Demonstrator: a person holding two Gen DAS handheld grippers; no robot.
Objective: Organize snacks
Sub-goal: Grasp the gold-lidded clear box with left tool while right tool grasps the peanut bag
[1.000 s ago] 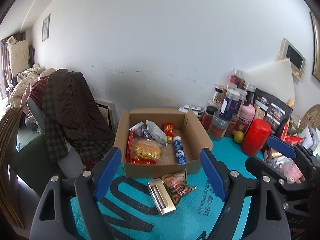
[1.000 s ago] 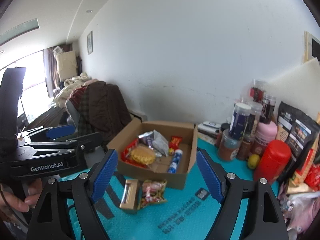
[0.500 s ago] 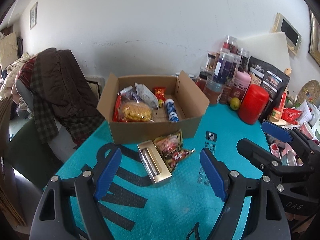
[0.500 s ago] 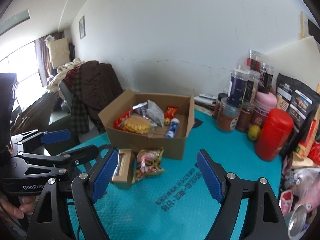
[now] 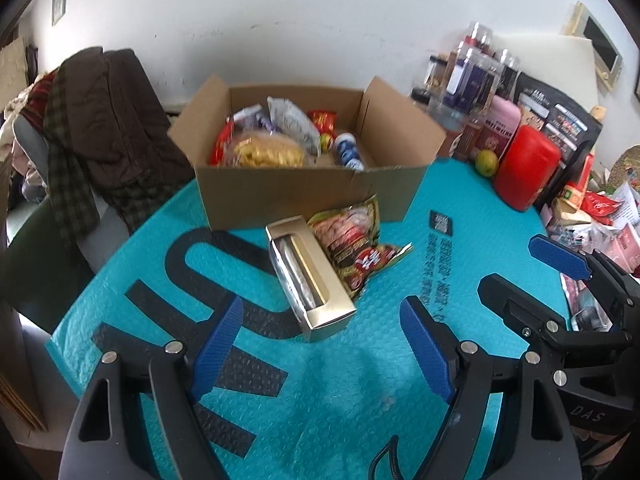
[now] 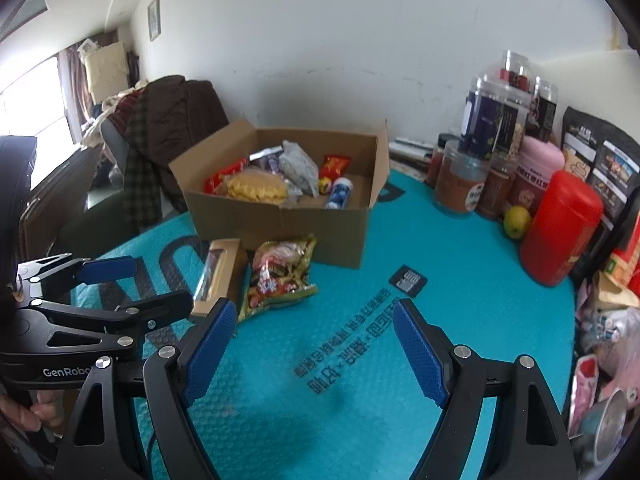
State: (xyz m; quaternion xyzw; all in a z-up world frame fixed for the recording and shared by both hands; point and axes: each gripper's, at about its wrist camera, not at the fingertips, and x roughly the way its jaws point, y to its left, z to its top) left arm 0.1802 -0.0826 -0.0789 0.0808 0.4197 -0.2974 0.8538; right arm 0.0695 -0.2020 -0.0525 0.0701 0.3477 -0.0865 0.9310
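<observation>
An open cardboard box [image 5: 304,196] [image 6: 280,224] stands on the teal mat, holding several snack packs and a blue-white tube. In front of it lie a gold window box [image 5: 310,280] [image 6: 222,272] and a green-red snack bag [image 5: 356,246] [image 6: 280,276], side by side. My left gripper [image 5: 322,338] is open and empty, just short of the gold box. My right gripper [image 6: 312,338] is open and empty, to the right of the left one and near the snack bag. Each gripper shows in the other's view.
Jars, a pink canister, a red canister [image 5: 526,172] [image 6: 560,228], a lime [image 6: 516,222] and dark pouches crowd the right side. Loose packets lie at the far right edge. A chair with brown clothing [image 5: 100,120] stands left of the table.
Both grippers have moved forward and tilted down toward the mat. The gold box and snack bag now appear closer and larger. Nothing was grasped.
</observation>
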